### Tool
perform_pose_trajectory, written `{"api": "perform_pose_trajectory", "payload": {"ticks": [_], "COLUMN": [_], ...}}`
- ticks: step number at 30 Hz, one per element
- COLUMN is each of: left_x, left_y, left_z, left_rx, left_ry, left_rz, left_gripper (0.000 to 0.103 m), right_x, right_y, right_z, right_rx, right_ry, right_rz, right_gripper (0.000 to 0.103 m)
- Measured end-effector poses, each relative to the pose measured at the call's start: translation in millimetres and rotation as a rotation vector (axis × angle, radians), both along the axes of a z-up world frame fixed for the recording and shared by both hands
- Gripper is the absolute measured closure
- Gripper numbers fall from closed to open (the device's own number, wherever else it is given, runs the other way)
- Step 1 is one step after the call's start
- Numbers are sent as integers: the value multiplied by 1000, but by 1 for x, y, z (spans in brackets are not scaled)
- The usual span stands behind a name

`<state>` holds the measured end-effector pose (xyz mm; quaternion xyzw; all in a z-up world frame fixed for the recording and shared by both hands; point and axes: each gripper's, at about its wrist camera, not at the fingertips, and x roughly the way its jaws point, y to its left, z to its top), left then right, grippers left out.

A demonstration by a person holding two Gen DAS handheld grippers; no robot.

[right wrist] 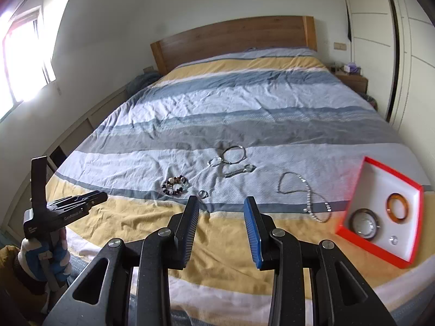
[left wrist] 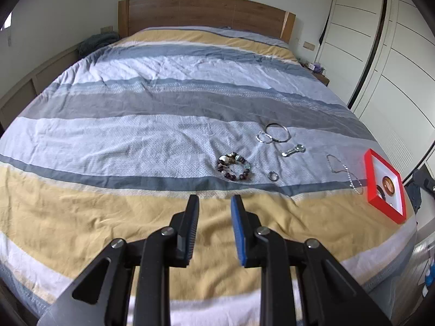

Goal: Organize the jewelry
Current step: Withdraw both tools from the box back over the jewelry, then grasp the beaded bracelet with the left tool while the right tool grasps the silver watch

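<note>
Jewelry lies on a striped bedspread. A beaded bracelet [left wrist: 234,166] [right wrist: 176,184], a small ring [left wrist: 273,175] [right wrist: 203,194], a silver bangle [left wrist: 277,132] [right wrist: 234,154], a smaller silver hoop [left wrist: 264,137] [right wrist: 215,161], a silver clasp piece [left wrist: 293,150] [right wrist: 239,171] and a chain necklace [left wrist: 345,173] [right wrist: 307,195] lie apart. A red tray [left wrist: 370,174] [right wrist: 378,241] at the right holds an amber bangle [right wrist: 397,208], a dark bangle [right wrist: 364,224] and a small stud [right wrist: 393,240]. My left gripper [left wrist: 214,199] [right wrist: 102,196] is open and empty. My right gripper [right wrist: 221,201] is open and empty, short of the small ring.
The bed [left wrist: 163,87] has a wooden headboard [left wrist: 206,13]. White wardrobe doors [left wrist: 386,54] stand at the right, with a nightstand [right wrist: 352,80] beside the bed. A bright window [right wrist: 24,54] is at the left.
</note>
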<state>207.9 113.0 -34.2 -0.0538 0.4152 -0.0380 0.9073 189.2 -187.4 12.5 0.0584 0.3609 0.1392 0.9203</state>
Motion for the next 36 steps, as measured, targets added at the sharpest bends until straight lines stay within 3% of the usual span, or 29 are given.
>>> {"api": "perform_pose_trajectory", "payload": {"ticks": [23,36], "left_x": [121,147], "left_y": [-13,-13], "left_z": [-98,-117], "left_rx": [-18,-31], "left_ry": [116,123], "left_rz": [-22,-30], "left_gripper": [80,77], "right_x": [115,166], "right_y": [33,49], "right_z": [-95,-125], "right_rx": [45,81], "right_ry": [108,115], "right_rz": [71,78], "right_gripper": [69,69]}}
